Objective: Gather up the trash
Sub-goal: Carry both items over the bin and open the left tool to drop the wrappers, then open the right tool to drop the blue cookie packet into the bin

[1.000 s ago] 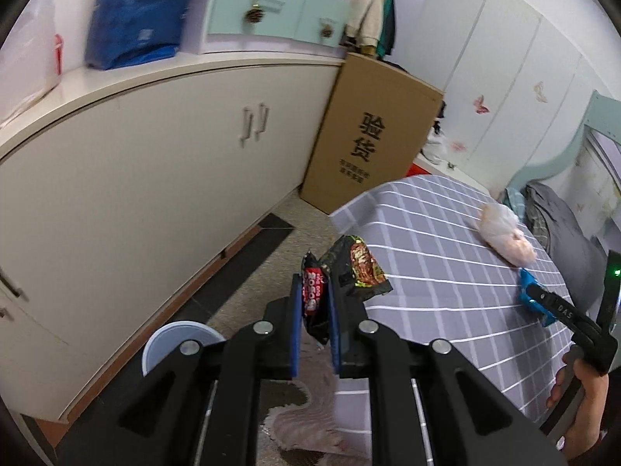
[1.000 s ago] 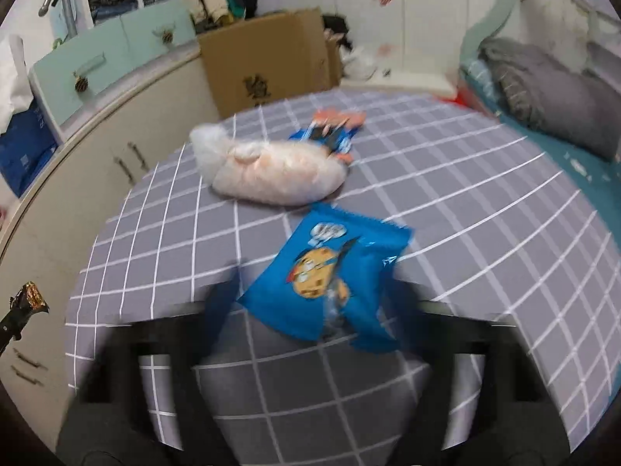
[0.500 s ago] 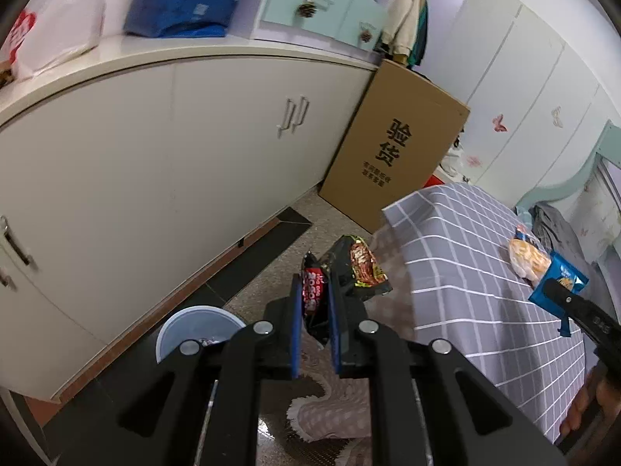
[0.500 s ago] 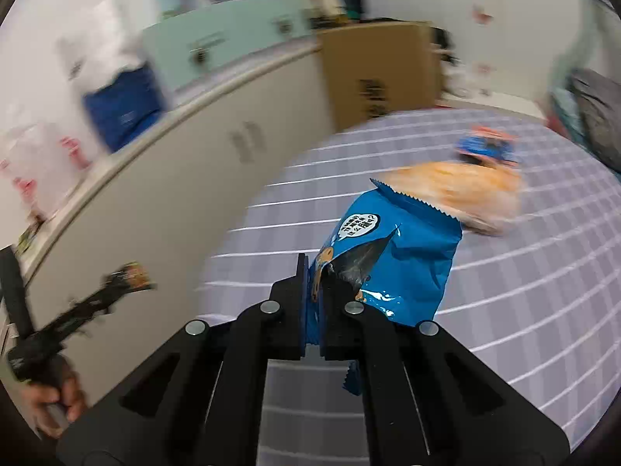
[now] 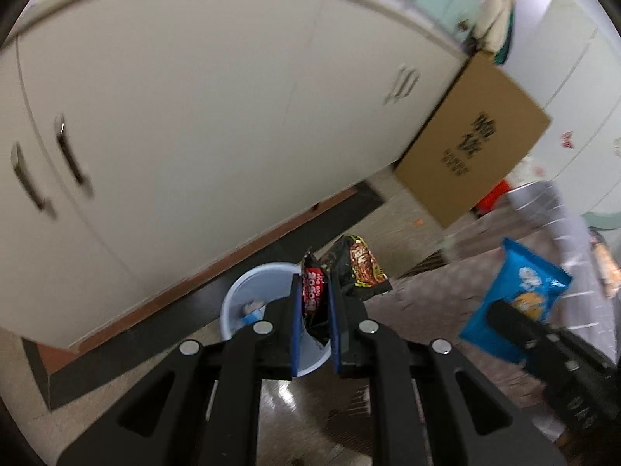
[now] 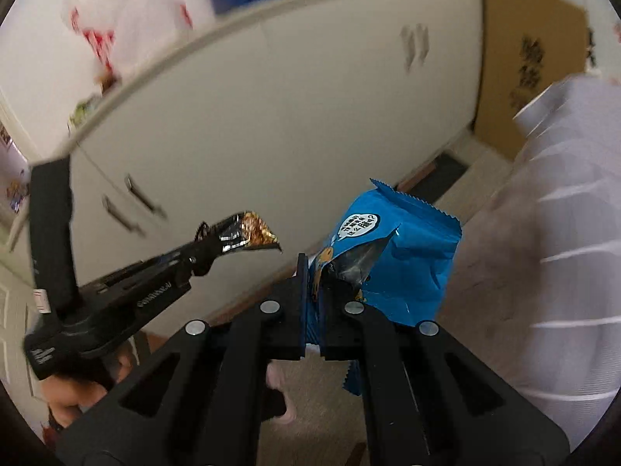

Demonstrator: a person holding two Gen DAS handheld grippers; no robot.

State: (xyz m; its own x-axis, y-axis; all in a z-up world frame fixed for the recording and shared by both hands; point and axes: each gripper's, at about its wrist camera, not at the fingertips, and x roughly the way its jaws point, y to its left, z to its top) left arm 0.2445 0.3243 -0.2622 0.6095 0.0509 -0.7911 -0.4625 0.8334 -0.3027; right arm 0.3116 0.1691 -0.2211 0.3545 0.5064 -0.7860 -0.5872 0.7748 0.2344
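Note:
My left gripper (image 5: pixel 315 291) is shut on a black and red snack wrapper (image 5: pixel 343 272), held over a pale blue waste bin (image 5: pixel 252 306) on the floor. A few scraps lie inside the bin. My right gripper (image 6: pixel 315 272) is shut on a blue cookie bag (image 6: pixel 392 256), which hangs in the air beside the checked tablecloth (image 6: pixel 562 233). The blue bag (image 5: pixel 516 299) also shows at the right of the left wrist view, and the left gripper (image 6: pixel 202 248) with its wrapper (image 6: pixel 248 233) shows at the left of the right wrist view.
Cream cabinet doors (image 5: pixel 194 116) with dark handles run along the back. A brown cardboard box (image 5: pixel 473 147) leans against them at the right. A dark floor strip (image 5: pixel 194 310) runs under the cabinets. A hand (image 6: pixel 73 388) grips the left tool.
Both grippers have swung away from the table and down toward the floor. The bin has come under the left gripper. The right gripper closed on the blue bag and lifted it off the table.

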